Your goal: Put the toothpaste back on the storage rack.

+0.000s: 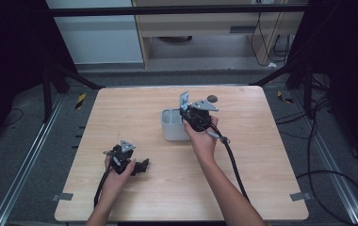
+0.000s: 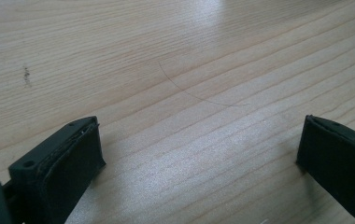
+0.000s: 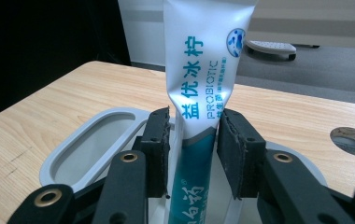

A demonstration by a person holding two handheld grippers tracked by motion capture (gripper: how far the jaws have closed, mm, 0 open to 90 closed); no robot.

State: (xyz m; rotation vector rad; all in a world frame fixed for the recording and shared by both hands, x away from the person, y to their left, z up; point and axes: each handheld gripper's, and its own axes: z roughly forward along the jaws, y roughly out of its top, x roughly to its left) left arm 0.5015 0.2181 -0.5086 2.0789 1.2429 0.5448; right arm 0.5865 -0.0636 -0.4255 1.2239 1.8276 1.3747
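Your grey plastic holder with rounded corners (image 1: 173,126) stands a little beyond the middle of the light wooden table (image 1: 120,113). It has two compartments side by side. In the right gripper view the near-left one, an oval well (image 3: 96,144), shows a bare floor. The other compartment lies under your right gripper (image 3: 193,140), and the tail of the tube hangs over it; whether the tube's lower end reaches inside you cannot tell, since the jaws cover it.

The white plastic toothpaste tube (image 3: 203,79) stands upright. It is white at its flat crimped top, with teal Chinese characters running down it, the grey word PROBIOTIC beside them and a small blue round mark near the top corner. Lower down it turns to a solid teal band with white characters.

Your right gripper is closed on that tube, both black pads pressed against its sides where white meets teal, directly above the holder. Your left gripper (image 1: 137,165) rests on the table on the near-left of the holder, well apart from it, jaws spread wide with bare wood between them.

Count: one holder, two compartments, one tube, two grippers. One round dark hole (image 1: 212,98) sits in the tabletop just beyond the holder.
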